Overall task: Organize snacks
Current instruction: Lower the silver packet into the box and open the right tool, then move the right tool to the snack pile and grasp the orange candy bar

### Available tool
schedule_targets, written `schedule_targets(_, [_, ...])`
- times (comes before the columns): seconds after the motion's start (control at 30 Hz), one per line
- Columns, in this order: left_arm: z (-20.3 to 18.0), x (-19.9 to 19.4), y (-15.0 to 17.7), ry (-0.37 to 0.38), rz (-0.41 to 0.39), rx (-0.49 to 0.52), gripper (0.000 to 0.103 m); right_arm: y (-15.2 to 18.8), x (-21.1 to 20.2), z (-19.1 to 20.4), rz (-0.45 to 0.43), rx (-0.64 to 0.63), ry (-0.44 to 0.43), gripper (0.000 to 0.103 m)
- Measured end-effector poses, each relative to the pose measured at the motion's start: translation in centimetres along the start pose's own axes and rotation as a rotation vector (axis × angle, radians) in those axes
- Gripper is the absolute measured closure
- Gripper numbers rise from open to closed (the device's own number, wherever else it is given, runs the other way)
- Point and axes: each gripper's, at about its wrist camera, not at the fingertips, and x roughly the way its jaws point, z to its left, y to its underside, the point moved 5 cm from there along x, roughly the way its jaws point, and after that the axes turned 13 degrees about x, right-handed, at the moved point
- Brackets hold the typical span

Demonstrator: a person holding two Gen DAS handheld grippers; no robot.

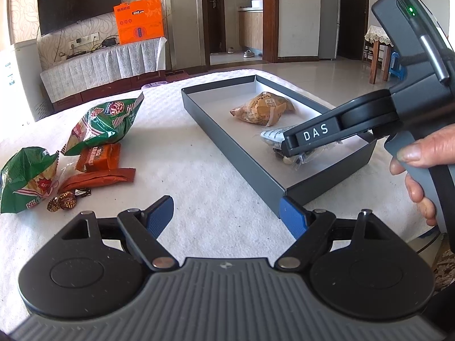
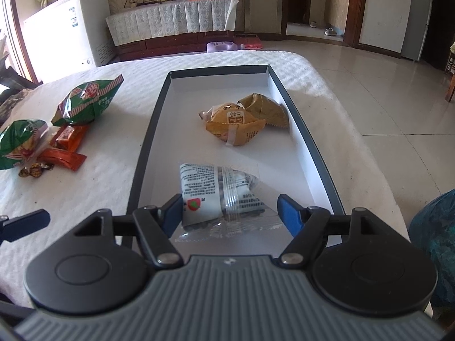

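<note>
From the right wrist view I had the right gripper (image 2: 229, 213) over the near end of the grey tray (image 2: 148, 142), its blue fingers (image 2: 288, 213) spread wide. The white printed snack packet (image 2: 221, 196) lay on the tray floor between them; the right pad stood clear of it, and whether the left pad touched the wrapper I could not tell. Further up the frame, in the middle of the tray, sat the tan wrapped pastry (image 2: 236, 128).

In the left wrist view my left gripper (image 1: 226, 216) hung above the white quilted cloth (image 1: 199, 176), its jaws wide with nothing between them, its right fingertip just in front of the tray's near corner. The rest of the snacks waited at the left of that frame, well apart from the tray: two green chip bags (image 1: 105, 128), two orange bars (image 1: 98, 159) beneath them, and a brown foil candy (image 1: 64, 201) at the lower left. At the right edge a hand (image 1: 415, 170) gripped the handle of the right gripper's body.
</note>
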Motion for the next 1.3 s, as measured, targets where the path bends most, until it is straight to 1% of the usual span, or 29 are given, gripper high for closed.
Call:
schedule_targets(0.2, [0.1, 0.1, 0.1, 0.001, 0.004, -0.003, 0.018, 0.3, 0.5, 0.4, 0.014, -0.032, 0.002, 0.03])
schedule_targets(0.3, [0.2, 0.1, 0.1, 0.0, 0.005, -0.007, 0.018, -0.2, -0.4, 0.5, -0.039, -0.021, -0.021, 0.03])
schedule_targets(0.47, [0.4, 0.2, 0.1, -0.004, 0.006, -0.01, 0.018, -1.0, -1.4, -0.3, -0.086, 0.043, -0.027, 0.03])
schedule_targets(0.57, [0.5, 0.2, 0.1, -0.006, 0.008, -0.015, 0.018, -1.4, -2.0, -0.3, -0.106, 0.084, -0.059, 0.03])
schedule_targets(0.63, [0.5, 0.3, 0.2, -0.008, 0.01, -0.015, 0.018, -1.6, -2.4, 0.1, -0.126, 0.087, -0.081, 0.03])
schedule_targets(0.73, [0.7, 0.3, 0.2, -0.012, 0.014, -0.017, 0.018, -1.9, -2.8, 1.1, -0.144, 0.077, -0.127, 0.03])
schedule_targets(0.83, [1.0, 0.4, 0.3, -0.015, 0.017, -0.023, 0.018, -2.0, -3.1, 2.4, -0.144, 0.052, -0.18, 0.03])
schedule_targets(1.07, [2.0, 0.4, 0.8, -0.029, 0.022, -0.031, 0.018, -1.3, -3.0, 6.6, -0.109, -0.053, -0.278, 0.031])
schedule_targets(1.23, [3.4, 0.2, 1.4, -0.045, 0.03, -0.045, 0.017, -0.6, -2.5, 9.1, -0.079, -0.116, -0.325, 0.039])
schedule_targets(1.3, [4.0, 0.0, 1.8, -0.055, 0.033, -0.05, 0.017, -0.4, -2.3, 10.3, -0.07, -0.138, -0.342, 0.04])
